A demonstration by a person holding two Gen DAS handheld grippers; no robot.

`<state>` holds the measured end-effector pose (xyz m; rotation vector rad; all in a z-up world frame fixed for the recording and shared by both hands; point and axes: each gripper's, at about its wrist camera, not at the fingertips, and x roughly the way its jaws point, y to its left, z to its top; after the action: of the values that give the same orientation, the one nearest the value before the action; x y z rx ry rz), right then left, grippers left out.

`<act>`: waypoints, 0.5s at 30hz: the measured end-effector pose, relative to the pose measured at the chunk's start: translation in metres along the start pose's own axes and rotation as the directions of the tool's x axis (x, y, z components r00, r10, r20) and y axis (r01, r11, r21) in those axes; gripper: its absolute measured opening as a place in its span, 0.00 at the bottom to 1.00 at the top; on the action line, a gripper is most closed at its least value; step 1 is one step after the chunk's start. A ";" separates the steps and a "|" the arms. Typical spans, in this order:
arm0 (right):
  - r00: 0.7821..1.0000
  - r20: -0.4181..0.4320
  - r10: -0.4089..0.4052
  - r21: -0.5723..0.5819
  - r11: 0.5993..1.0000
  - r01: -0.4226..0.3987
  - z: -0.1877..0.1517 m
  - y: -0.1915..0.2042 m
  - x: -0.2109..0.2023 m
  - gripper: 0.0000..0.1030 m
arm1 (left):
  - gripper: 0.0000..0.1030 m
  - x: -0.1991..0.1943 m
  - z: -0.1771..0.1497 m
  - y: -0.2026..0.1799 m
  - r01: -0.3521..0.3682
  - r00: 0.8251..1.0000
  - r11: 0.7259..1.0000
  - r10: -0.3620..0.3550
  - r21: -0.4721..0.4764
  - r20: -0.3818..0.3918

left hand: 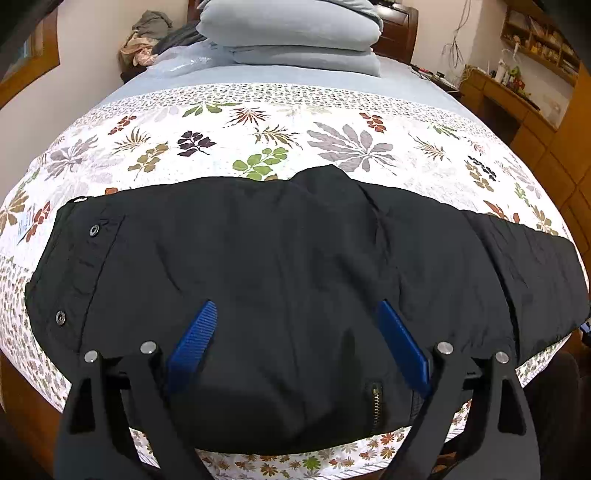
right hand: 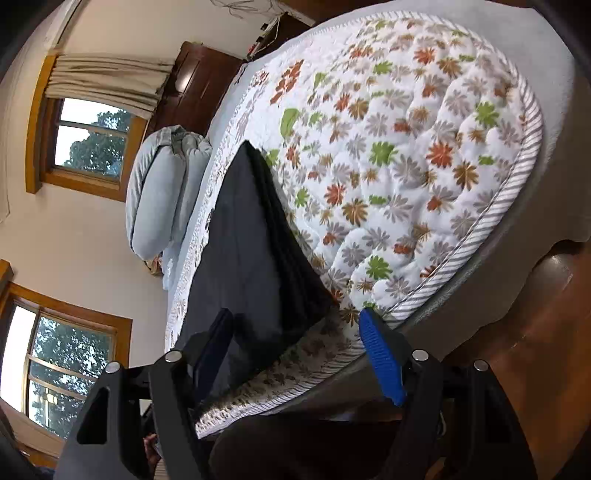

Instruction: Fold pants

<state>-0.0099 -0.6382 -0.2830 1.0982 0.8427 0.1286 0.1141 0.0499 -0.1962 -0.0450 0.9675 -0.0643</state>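
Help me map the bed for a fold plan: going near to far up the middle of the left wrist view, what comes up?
Left gripper, open → black pants → floral quilt → blue sheet → stacked pillows → headboard.

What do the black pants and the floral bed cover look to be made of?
Black pants: probably a thin woven synthetic or cotton blend, matte with fine creases, metal snaps and a brass-toned zipper. Floral bed cover: looks like quilted printed cotton, puffed between stitch lines, with a striped edge.
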 end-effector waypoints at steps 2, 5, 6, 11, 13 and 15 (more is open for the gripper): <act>1.000 0.000 0.020 0.012 1.000 -0.020 -0.003 -0.001 0.007 0.71 | 0.87 0.003 -0.001 0.000 -0.004 1.000 1.000 0.004 0.003 -0.010; 0.997 0.007 0.077 0.010 0.997 -0.077 -0.008 0.002 0.009 0.71 | 0.88 0.008 -0.003 0.002 -0.016 0.999 1.000 0.016 0.004 -0.034; 0.995 0.006 0.101 -0.004 0.995 -0.101 -0.010 0.007 0.010 0.71 | 0.88 0.010 -0.004 0.003 -0.026 0.999 1.000 0.026 0.006 -0.044; 0.998 -0.004 0.069 -0.067 0.995 -0.069 -0.012 0.027 0.017 0.75 | 0.92 0.016 -0.009 0.011 -0.045 0.995 0.999 0.044 -0.009 -0.087; 0.999 -0.004 0.052 -0.064 0.997 -0.053 -0.014 0.027 0.022 0.75 | 0.94 0.017 -0.011 0.014 -0.048 0.994 0.999 0.046 -0.018 -0.095; 0.998 -0.002 0.064 -0.041 0.997 -0.064 -0.014 0.026 0.025 0.75 | 0.95 0.018 -0.013 0.017 -0.046 0.994 0.999 0.043 -0.027 -0.104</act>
<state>0.0064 -0.6037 -0.2779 1.0866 0.8019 0.1989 0.1148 0.0652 -0.2196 -0.0476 1.0730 -0.0118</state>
